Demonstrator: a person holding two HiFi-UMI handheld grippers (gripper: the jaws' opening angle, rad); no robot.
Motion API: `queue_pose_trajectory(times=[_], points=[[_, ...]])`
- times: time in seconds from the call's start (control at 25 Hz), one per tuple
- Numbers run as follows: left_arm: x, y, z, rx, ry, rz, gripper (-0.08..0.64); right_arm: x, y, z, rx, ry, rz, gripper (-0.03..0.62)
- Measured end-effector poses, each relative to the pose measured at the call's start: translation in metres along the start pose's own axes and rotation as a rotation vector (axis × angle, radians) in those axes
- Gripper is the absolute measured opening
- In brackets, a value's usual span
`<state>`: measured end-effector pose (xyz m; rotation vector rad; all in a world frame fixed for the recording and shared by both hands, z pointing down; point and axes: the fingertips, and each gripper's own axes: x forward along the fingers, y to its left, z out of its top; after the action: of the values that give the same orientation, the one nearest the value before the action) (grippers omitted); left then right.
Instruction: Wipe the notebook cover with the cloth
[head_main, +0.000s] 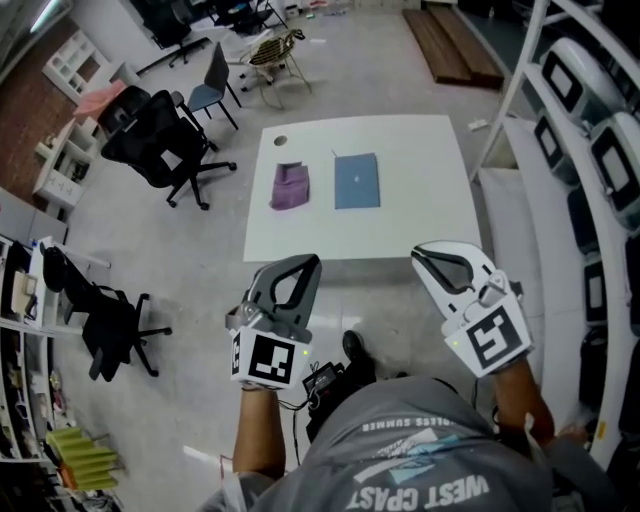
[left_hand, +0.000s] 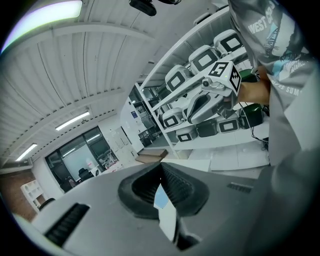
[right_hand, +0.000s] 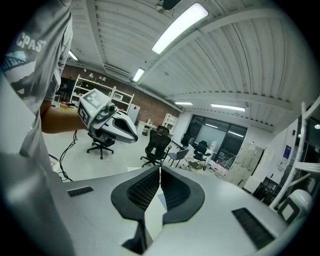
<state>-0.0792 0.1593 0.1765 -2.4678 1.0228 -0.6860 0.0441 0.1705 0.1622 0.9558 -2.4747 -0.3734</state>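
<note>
Approach step: I'm holding left gripper (head_main: 311, 262) and right gripper (head_main: 418, 252) closed, empty, off the near edge of the tabletop (head_main: 420, 170); next, opening jaws over the cloth (head_main: 290, 186) beside the notebook (head_main: 357, 181).

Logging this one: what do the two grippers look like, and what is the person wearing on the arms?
The left gripper and right gripper match: light grey shells tapering to a point, their jaws lined with black ribbed pads. Each carries a white cube with black square markers. The person wears a grey T-shirt with white print, and the forearms are unsleeved.
</note>
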Motion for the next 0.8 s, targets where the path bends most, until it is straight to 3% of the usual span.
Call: queue_pose_trajectory(times=[0.4,0.8], points=[[0.033,0.084,-0.042,-0.016,-0.052,-0.034,0.003,0.079,-0.028,0.02,0.005,0.046,-0.056,0.032],[0.079,0.11,-0.059,-0.023,-0.062,-0.1,0.003,0.113,-0.062,0.007,0.012,0.095,-0.085,0.032]])
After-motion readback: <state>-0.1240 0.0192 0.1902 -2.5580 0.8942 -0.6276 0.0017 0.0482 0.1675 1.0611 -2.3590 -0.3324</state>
